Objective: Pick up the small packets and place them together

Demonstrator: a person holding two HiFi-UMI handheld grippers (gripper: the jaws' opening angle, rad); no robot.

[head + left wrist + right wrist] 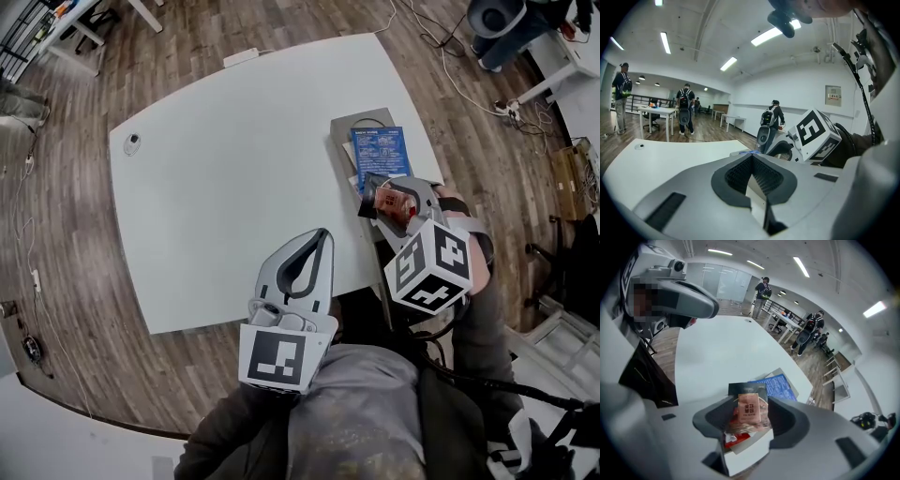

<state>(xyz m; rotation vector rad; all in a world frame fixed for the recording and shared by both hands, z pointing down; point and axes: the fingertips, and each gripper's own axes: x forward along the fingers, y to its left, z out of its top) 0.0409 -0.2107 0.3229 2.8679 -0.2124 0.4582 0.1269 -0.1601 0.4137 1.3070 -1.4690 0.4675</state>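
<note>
While its jaws gape, right gripper (749,402) straddles packet (749,412).

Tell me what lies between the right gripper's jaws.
A small pink packet, with the jaws parted around it; seen in the right gripper view.

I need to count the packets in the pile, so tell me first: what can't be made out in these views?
- Head view: the right gripper covers the near end of the pile beside the blue packet; no count possible.
- Right gripper view: the reddish packet has print too small to read, and it hides most of the dark packet behind.
- Left gripper view: the left gripper hides nearly all of the pile with its own body.
</note>
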